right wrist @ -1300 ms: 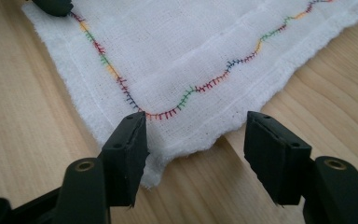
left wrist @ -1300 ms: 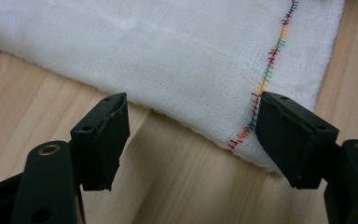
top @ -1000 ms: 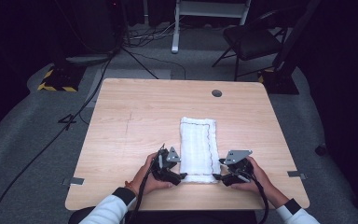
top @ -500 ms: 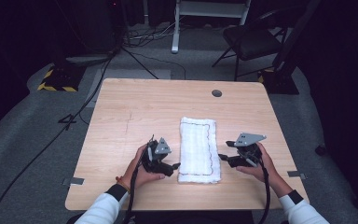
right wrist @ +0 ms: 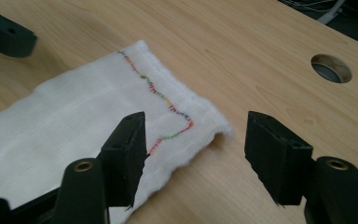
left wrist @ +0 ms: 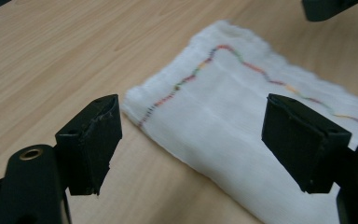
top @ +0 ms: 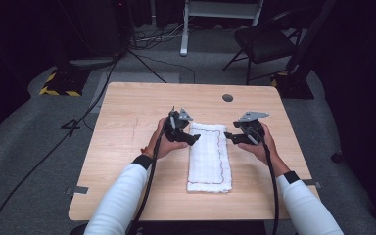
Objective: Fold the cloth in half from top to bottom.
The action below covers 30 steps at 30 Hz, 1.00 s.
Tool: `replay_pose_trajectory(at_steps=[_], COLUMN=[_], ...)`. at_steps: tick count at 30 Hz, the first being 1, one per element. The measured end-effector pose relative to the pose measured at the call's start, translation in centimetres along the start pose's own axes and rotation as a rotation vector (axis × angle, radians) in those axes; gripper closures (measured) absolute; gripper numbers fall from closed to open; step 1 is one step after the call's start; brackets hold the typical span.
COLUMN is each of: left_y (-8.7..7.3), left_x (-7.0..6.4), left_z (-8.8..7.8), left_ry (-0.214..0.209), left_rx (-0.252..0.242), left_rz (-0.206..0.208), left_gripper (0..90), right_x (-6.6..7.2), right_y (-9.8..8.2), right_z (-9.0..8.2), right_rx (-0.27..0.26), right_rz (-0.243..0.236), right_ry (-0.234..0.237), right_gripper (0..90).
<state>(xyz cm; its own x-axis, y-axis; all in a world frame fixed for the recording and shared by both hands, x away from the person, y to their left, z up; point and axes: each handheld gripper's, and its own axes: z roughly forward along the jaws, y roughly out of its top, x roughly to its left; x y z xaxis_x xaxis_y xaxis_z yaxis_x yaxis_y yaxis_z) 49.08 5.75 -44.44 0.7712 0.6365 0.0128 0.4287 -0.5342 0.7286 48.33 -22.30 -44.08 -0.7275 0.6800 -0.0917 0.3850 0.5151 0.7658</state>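
A folded white towel (top: 209, 161) with a coloured stitched line near its edge lies flat on the wooden table (top: 127, 122), long side running away from me. My left gripper (top: 195, 139) hovers at its far left corner. Its jaws have just been opening and stand open (left wrist: 191, 116), with the towel corner (left wrist: 223, 116) lying below and beyond them, untouched. My right gripper (top: 227, 136) hovers at the far right corner. Its jaws have just been closing but are still open (right wrist: 196, 126), and the towel corner (right wrist: 177, 116) lies under the gap, not pinched.
A round cable hole (top: 227, 98) sits in the table beyond the towel, also in the right gripper view as the hole (right wrist: 331, 68). Past the table stand a black chair (top: 264, 41), a white stand (top: 220, 10) and a yellow-black striped base (top: 58, 85), with cables on the floor.
Both hands have moved from the towel's near end up to its far corners, away from me. The towel has stayed flat in place.
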Motion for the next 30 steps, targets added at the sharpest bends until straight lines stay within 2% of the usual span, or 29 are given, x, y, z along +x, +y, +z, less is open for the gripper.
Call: replay_pose_trajectory(at_steps=[4, 8, 11, 13, 15, 18, 19, 20, 22, 26, 27, 28, 30], left_y=[0.6, 0.3, -0.2, -0.5, -0.7, -0.9, -1.0, -1.0, -1.0, -1.1, -1.1, -1.0, -0.7], left_x=[1.1, 2.0, 2.4, 2.6, 2.8, 2.9, 2.9, 3.0, 3.0, 3.1, 3.1, 3.1, 3.0], left_z=[2.3, 4.2, 5.4, 5.9, 6.3, 6.6, 6.7, 6.8, 6.9, 6.9, 6.9, 6.7, 6.7], left_ry=[0.027, 0.019, 0.041, 0.041, 0.031, 0.019, 0.019, 0.018, 0.016, 0.015, 0.003, -0.012, -0.030], left_rx=[0.032, 0.063, 0.088, 0.097, 0.094, 0.093, 0.082, 0.082, 0.079, 0.070, 0.071, 0.068, 0.078], left_rz=[-0.014, -0.061, -0.084, -0.105, -0.127, -0.134, -0.141, -0.135, -0.125, -0.111, -0.106, -0.100, -0.093], left_gripper=[20.9, 20.7, 20.6, 19.3, 18.9, 17.7, 16.9, 16.0, 15.1, 15.3, 16.1, 19.8, 33.3], right_x=[-0.8, -0.8, -0.9, -1.2, -1.3, -1.7, -1.9, -2.0, -2.0, -2.1, -2.1, -2.0, -1.9], right_y=[0.8, 0.8, 0.7, 0.6, 0.6, 0.3, 0.2, 0.2, 0.0, -0.1, -0.1, -0.1, 0.1], right_z=[2.4, 3.7, 4.7, 5.6, 5.9, 6.8, 7.0, 7.3, 7.8, 8.1, 8.1, 8.1, 8.1], right_rx=[0.025, 0.051, 0.067, 0.079, 0.088, 0.104, 0.105, 0.112, 0.137, 0.134, 0.132, 0.133, 0.136], right_rz=[0.015, 0.015, 0.016, 0.042, 0.048, 0.076, 0.089, 0.101, 0.098, 0.113, 0.113, 0.113, 0.101], right_ry=[-0.010, -0.011, -0.016, -0.002, 0.005, 0.009, 0.023, 0.037, 0.036, 0.060, 0.063, 0.069, 0.087], right_gripper=[39.4, 39.4, 39.1, 38.0, 37.7, 36.9, 36.5, 36.1, 36.0, 39.0, 39.7, 42.1, 52.3])
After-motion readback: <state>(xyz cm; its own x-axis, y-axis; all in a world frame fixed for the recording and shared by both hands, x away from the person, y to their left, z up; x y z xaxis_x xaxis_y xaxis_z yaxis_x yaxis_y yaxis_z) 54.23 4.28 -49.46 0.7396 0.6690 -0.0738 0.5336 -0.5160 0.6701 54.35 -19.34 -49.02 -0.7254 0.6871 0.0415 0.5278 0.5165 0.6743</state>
